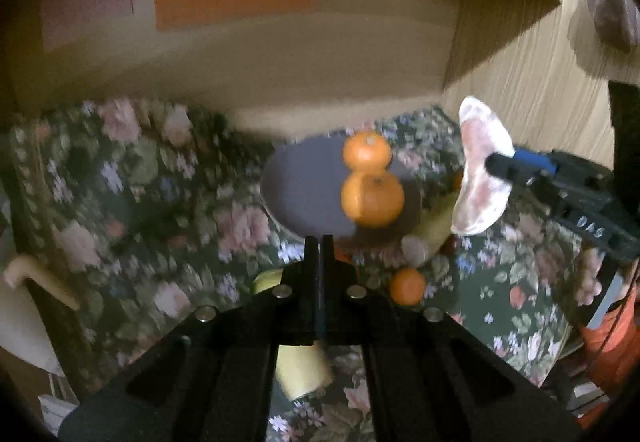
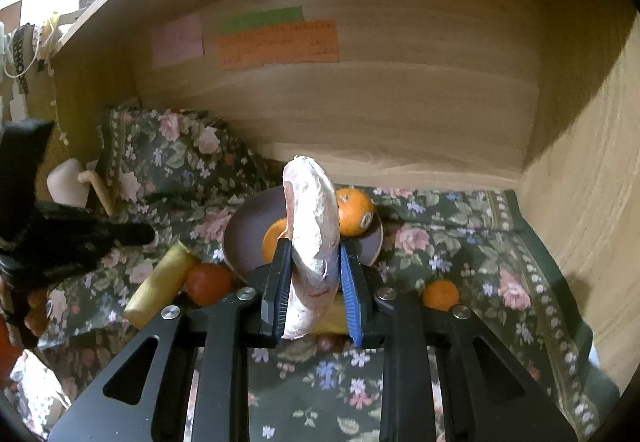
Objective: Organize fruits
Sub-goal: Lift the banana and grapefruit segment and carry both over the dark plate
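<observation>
A grey-purple plate (image 1: 304, 182) (image 2: 248, 226) sits on the floral cloth with two oranges (image 1: 372, 198) (image 2: 354, 216) on it. My right gripper (image 2: 314, 274) is shut on a pale pink wrapped fruit piece (image 2: 312, 234) and holds it upright above the plate's near edge; it also shows in the left wrist view (image 1: 480, 170). My left gripper (image 1: 319, 246) is shut and empty, just in front of the plate. Loose mandarins (image 1: 407, 285) (image 2: 440, 294) (image 2: 208, 282) and yellow fruit pieces (image 1: 304, 370) (image 2: 160, 286) lie on the cloth.
The floral cloth (image 2: 480, 262) covers the floor of a wooden alcove with a back wall (image 2: 360, 102) and a right side wall (image 2: 592, 242). Coloured paper notes (image 2: 276, 42) are stuck on the back wall. A cream-coloured object (image 2: 72, 182) stands at the left.
</observation>
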The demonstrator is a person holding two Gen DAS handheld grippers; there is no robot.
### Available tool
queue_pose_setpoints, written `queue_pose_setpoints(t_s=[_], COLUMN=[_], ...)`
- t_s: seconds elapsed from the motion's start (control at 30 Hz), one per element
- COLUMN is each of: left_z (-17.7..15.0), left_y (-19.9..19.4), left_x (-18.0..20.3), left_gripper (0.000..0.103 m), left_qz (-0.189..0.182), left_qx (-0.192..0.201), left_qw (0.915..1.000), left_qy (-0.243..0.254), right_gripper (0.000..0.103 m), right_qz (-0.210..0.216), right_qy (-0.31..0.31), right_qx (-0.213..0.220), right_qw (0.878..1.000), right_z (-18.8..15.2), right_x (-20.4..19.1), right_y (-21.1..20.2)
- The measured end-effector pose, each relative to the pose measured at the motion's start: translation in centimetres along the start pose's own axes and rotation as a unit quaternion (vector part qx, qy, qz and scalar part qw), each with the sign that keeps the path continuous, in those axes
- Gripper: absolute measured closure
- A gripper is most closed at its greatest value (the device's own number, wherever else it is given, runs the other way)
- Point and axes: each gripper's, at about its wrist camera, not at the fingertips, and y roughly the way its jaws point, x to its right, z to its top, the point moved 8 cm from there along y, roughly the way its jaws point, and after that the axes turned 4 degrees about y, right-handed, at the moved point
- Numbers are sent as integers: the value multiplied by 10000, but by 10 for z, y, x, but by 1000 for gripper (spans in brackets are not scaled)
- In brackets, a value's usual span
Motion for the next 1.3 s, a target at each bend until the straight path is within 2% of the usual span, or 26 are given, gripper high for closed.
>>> queue_pose_setpoints(t_s=[0.07, 0.13, 0.2, 0.27, 0.33, 0.47, 0.67, 0.93, 1.13, 1.3], left_z=[2, -2, -9, -20, -33, -62, -69, -70, -73, -86], left_y=[0, 7, 16, 23, 35, 60, 71, 81, 72, 54], left_x=[1, -2, -11, -21, -35, -44, -39, -52, -39, -29], left_gripper=[102, 98, 80, 71, 71, 68, 62, 59, 62, 64], left_qz=[-76, 58, 194, 343, 362, 8, -13, -435, -157, -167], left_qx=[-20, -134, -293, -458, -729, -1281, -1380, -1596, -1640, -1729], left_qw=[10000, 9999, 9994, 9984, 9964, 9896, 9884, 9795, 9828, 9834], left_qy=[49, 57, 44, -30, -244, -659, -634, -1148, -839, -519], right_gripper=[81, 81, 81, 81, 81, 81, 81, 81, 81, 81], right_qz=[-23, -23, -33, -28, -28, -15, -20, 16, 70, 87], right_qy=[-5, 6, 19, 35, 50, 80, 130, 143, 158, 144], right_qx=[29, 34, 44, 46, 39, -22, -113, -158, -174, -181], right_qw=[10000, 10000, 10000, 10000, 10000, 10000, 9998, 9998, 9997, 9997], right_z=[4, 7, 8, 8, 7, 4, 3, 2, 0, -2], right_x=[1, 2, 3, 4, 6, 8, 12, 10, 8, 9], right_y=[3, 6, 8, 9, 11, 15, 20, 24, 24, 21])
